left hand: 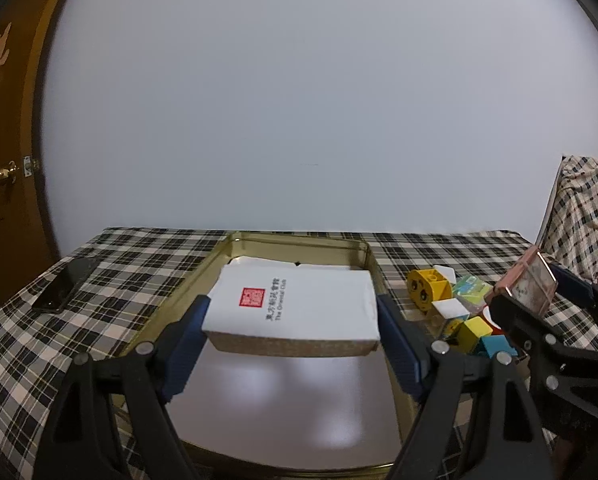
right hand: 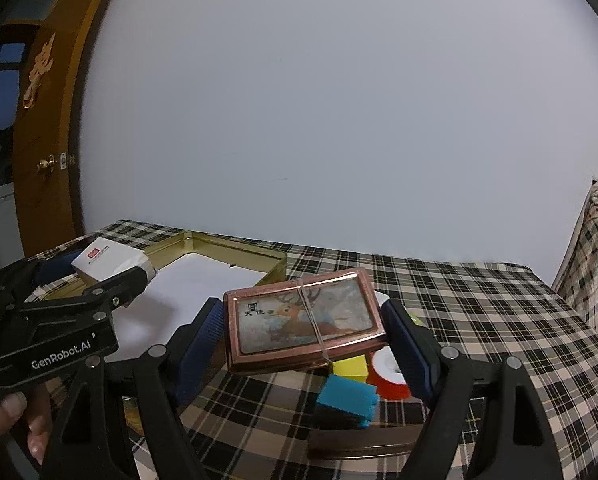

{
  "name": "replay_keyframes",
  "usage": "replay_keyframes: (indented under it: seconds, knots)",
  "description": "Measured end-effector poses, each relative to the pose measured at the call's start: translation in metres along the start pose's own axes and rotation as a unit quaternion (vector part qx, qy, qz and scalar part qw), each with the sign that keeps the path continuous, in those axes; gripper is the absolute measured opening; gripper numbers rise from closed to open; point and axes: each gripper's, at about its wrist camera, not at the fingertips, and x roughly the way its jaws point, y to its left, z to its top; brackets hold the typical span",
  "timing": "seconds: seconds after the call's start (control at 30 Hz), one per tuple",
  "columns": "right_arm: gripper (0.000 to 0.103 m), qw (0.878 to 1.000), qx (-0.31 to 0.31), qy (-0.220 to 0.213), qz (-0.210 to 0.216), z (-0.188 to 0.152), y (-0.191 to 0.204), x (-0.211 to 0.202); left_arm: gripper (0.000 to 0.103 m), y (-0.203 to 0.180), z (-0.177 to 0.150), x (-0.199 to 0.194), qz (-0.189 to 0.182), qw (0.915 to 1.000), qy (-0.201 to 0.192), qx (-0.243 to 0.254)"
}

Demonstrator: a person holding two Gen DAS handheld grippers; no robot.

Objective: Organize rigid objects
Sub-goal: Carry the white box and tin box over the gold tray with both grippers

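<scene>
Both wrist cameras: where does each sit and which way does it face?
Left wrist: on the left tongs, looking along the held white box above the gold tin tray; the right tongs show at the right edge.
Right wrist: on the right tongs, holding the deer tin over toy blocks; fingers show.
Shared: tray, white box, blocks, plaid tablecloth.

A home room: plaid-clothed table (left hand: pixel 147 264), wooden door (left hand: pixel 3 128) with brass knob (left hand: pixel 7 174).
</scene>
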Motion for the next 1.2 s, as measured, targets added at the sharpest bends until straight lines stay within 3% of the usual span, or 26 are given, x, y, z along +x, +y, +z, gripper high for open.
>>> replay_keyframes:
  seconds: [0.5, 0.87, 1.2]
  knots:
    - [0.082, 0.998, -0.022, 0.027, 0.054, 0.002, 0.030, 0.014, 0.082, 0.026, 0.002, 0.010, 0.018, 0.9995, 0.025, 0.006]
    - [0.082, 0.991, -0.026, 0.079, 0.106, 0.030, 0.047, 0.067, 0.082, 0.046, 0.034, 0.051, 0.000, 0.9941, 0.105, 0.023]
    - [0.082, 0.979, -0.030, 0.159, 0.127, 0.049, 0.061, 0.145, 0.082, 0.056, 0.064, 0.112, 0.038, 0.9813, 0.177, 0.066]
